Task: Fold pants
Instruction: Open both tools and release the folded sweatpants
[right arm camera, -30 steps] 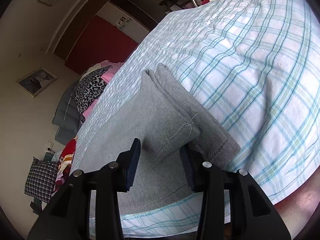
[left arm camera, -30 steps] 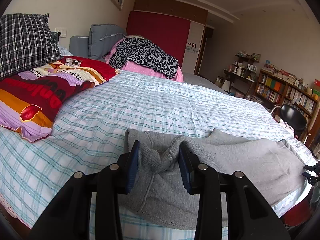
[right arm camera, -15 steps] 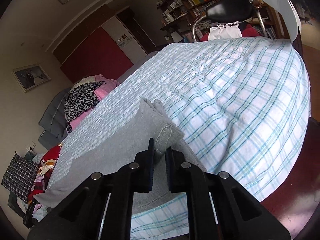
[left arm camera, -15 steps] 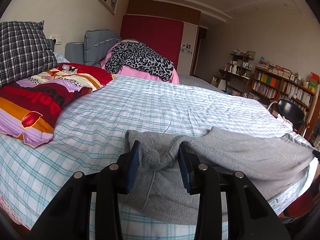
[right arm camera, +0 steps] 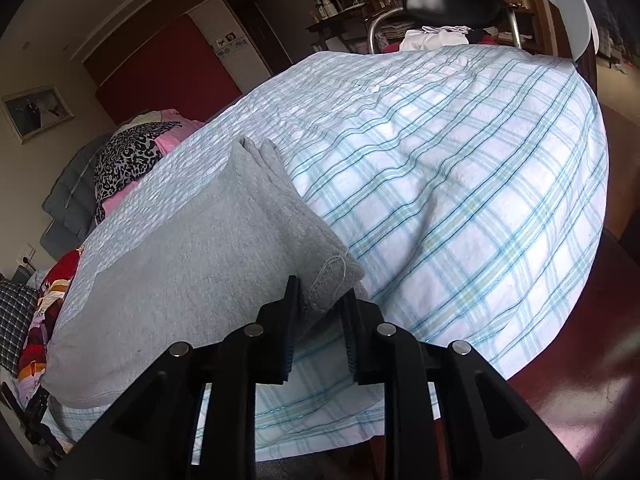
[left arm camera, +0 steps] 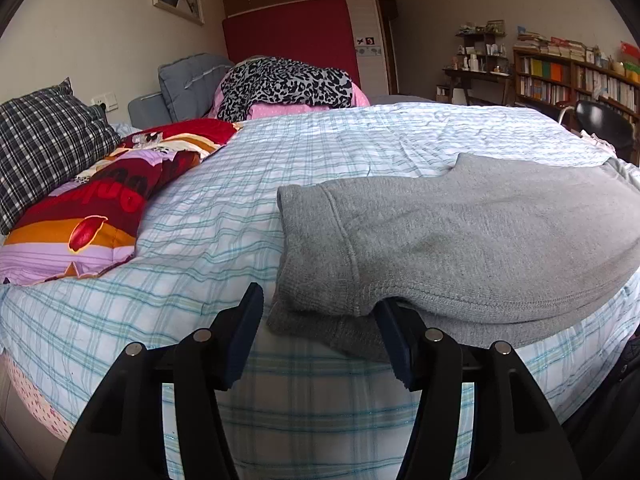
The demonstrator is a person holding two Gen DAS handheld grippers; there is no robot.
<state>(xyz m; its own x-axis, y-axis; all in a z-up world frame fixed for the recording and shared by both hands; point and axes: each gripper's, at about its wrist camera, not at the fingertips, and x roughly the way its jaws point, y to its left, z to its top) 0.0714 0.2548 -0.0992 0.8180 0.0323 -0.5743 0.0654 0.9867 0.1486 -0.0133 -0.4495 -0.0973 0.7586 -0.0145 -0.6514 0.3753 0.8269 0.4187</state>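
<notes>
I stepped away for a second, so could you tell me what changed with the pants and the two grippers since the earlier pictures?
The left gripper let go of the bunched grey pants and opened wide; the cloth now lies flat in front of it. The right gripper had clamped shut on the other end and has now loosened, with the corner of the pants between its fingers. The pants stay on the checked bedsheet.

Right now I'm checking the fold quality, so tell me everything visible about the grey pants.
The grey pants look like soft knit fleece, folded lengthwise into a long band along the near edge of the plaid bedsheet. A ribbed end lies between the open left gripper fingers. The right gripper brackets the other end's corner, where a loose thread dangles.
</notes>
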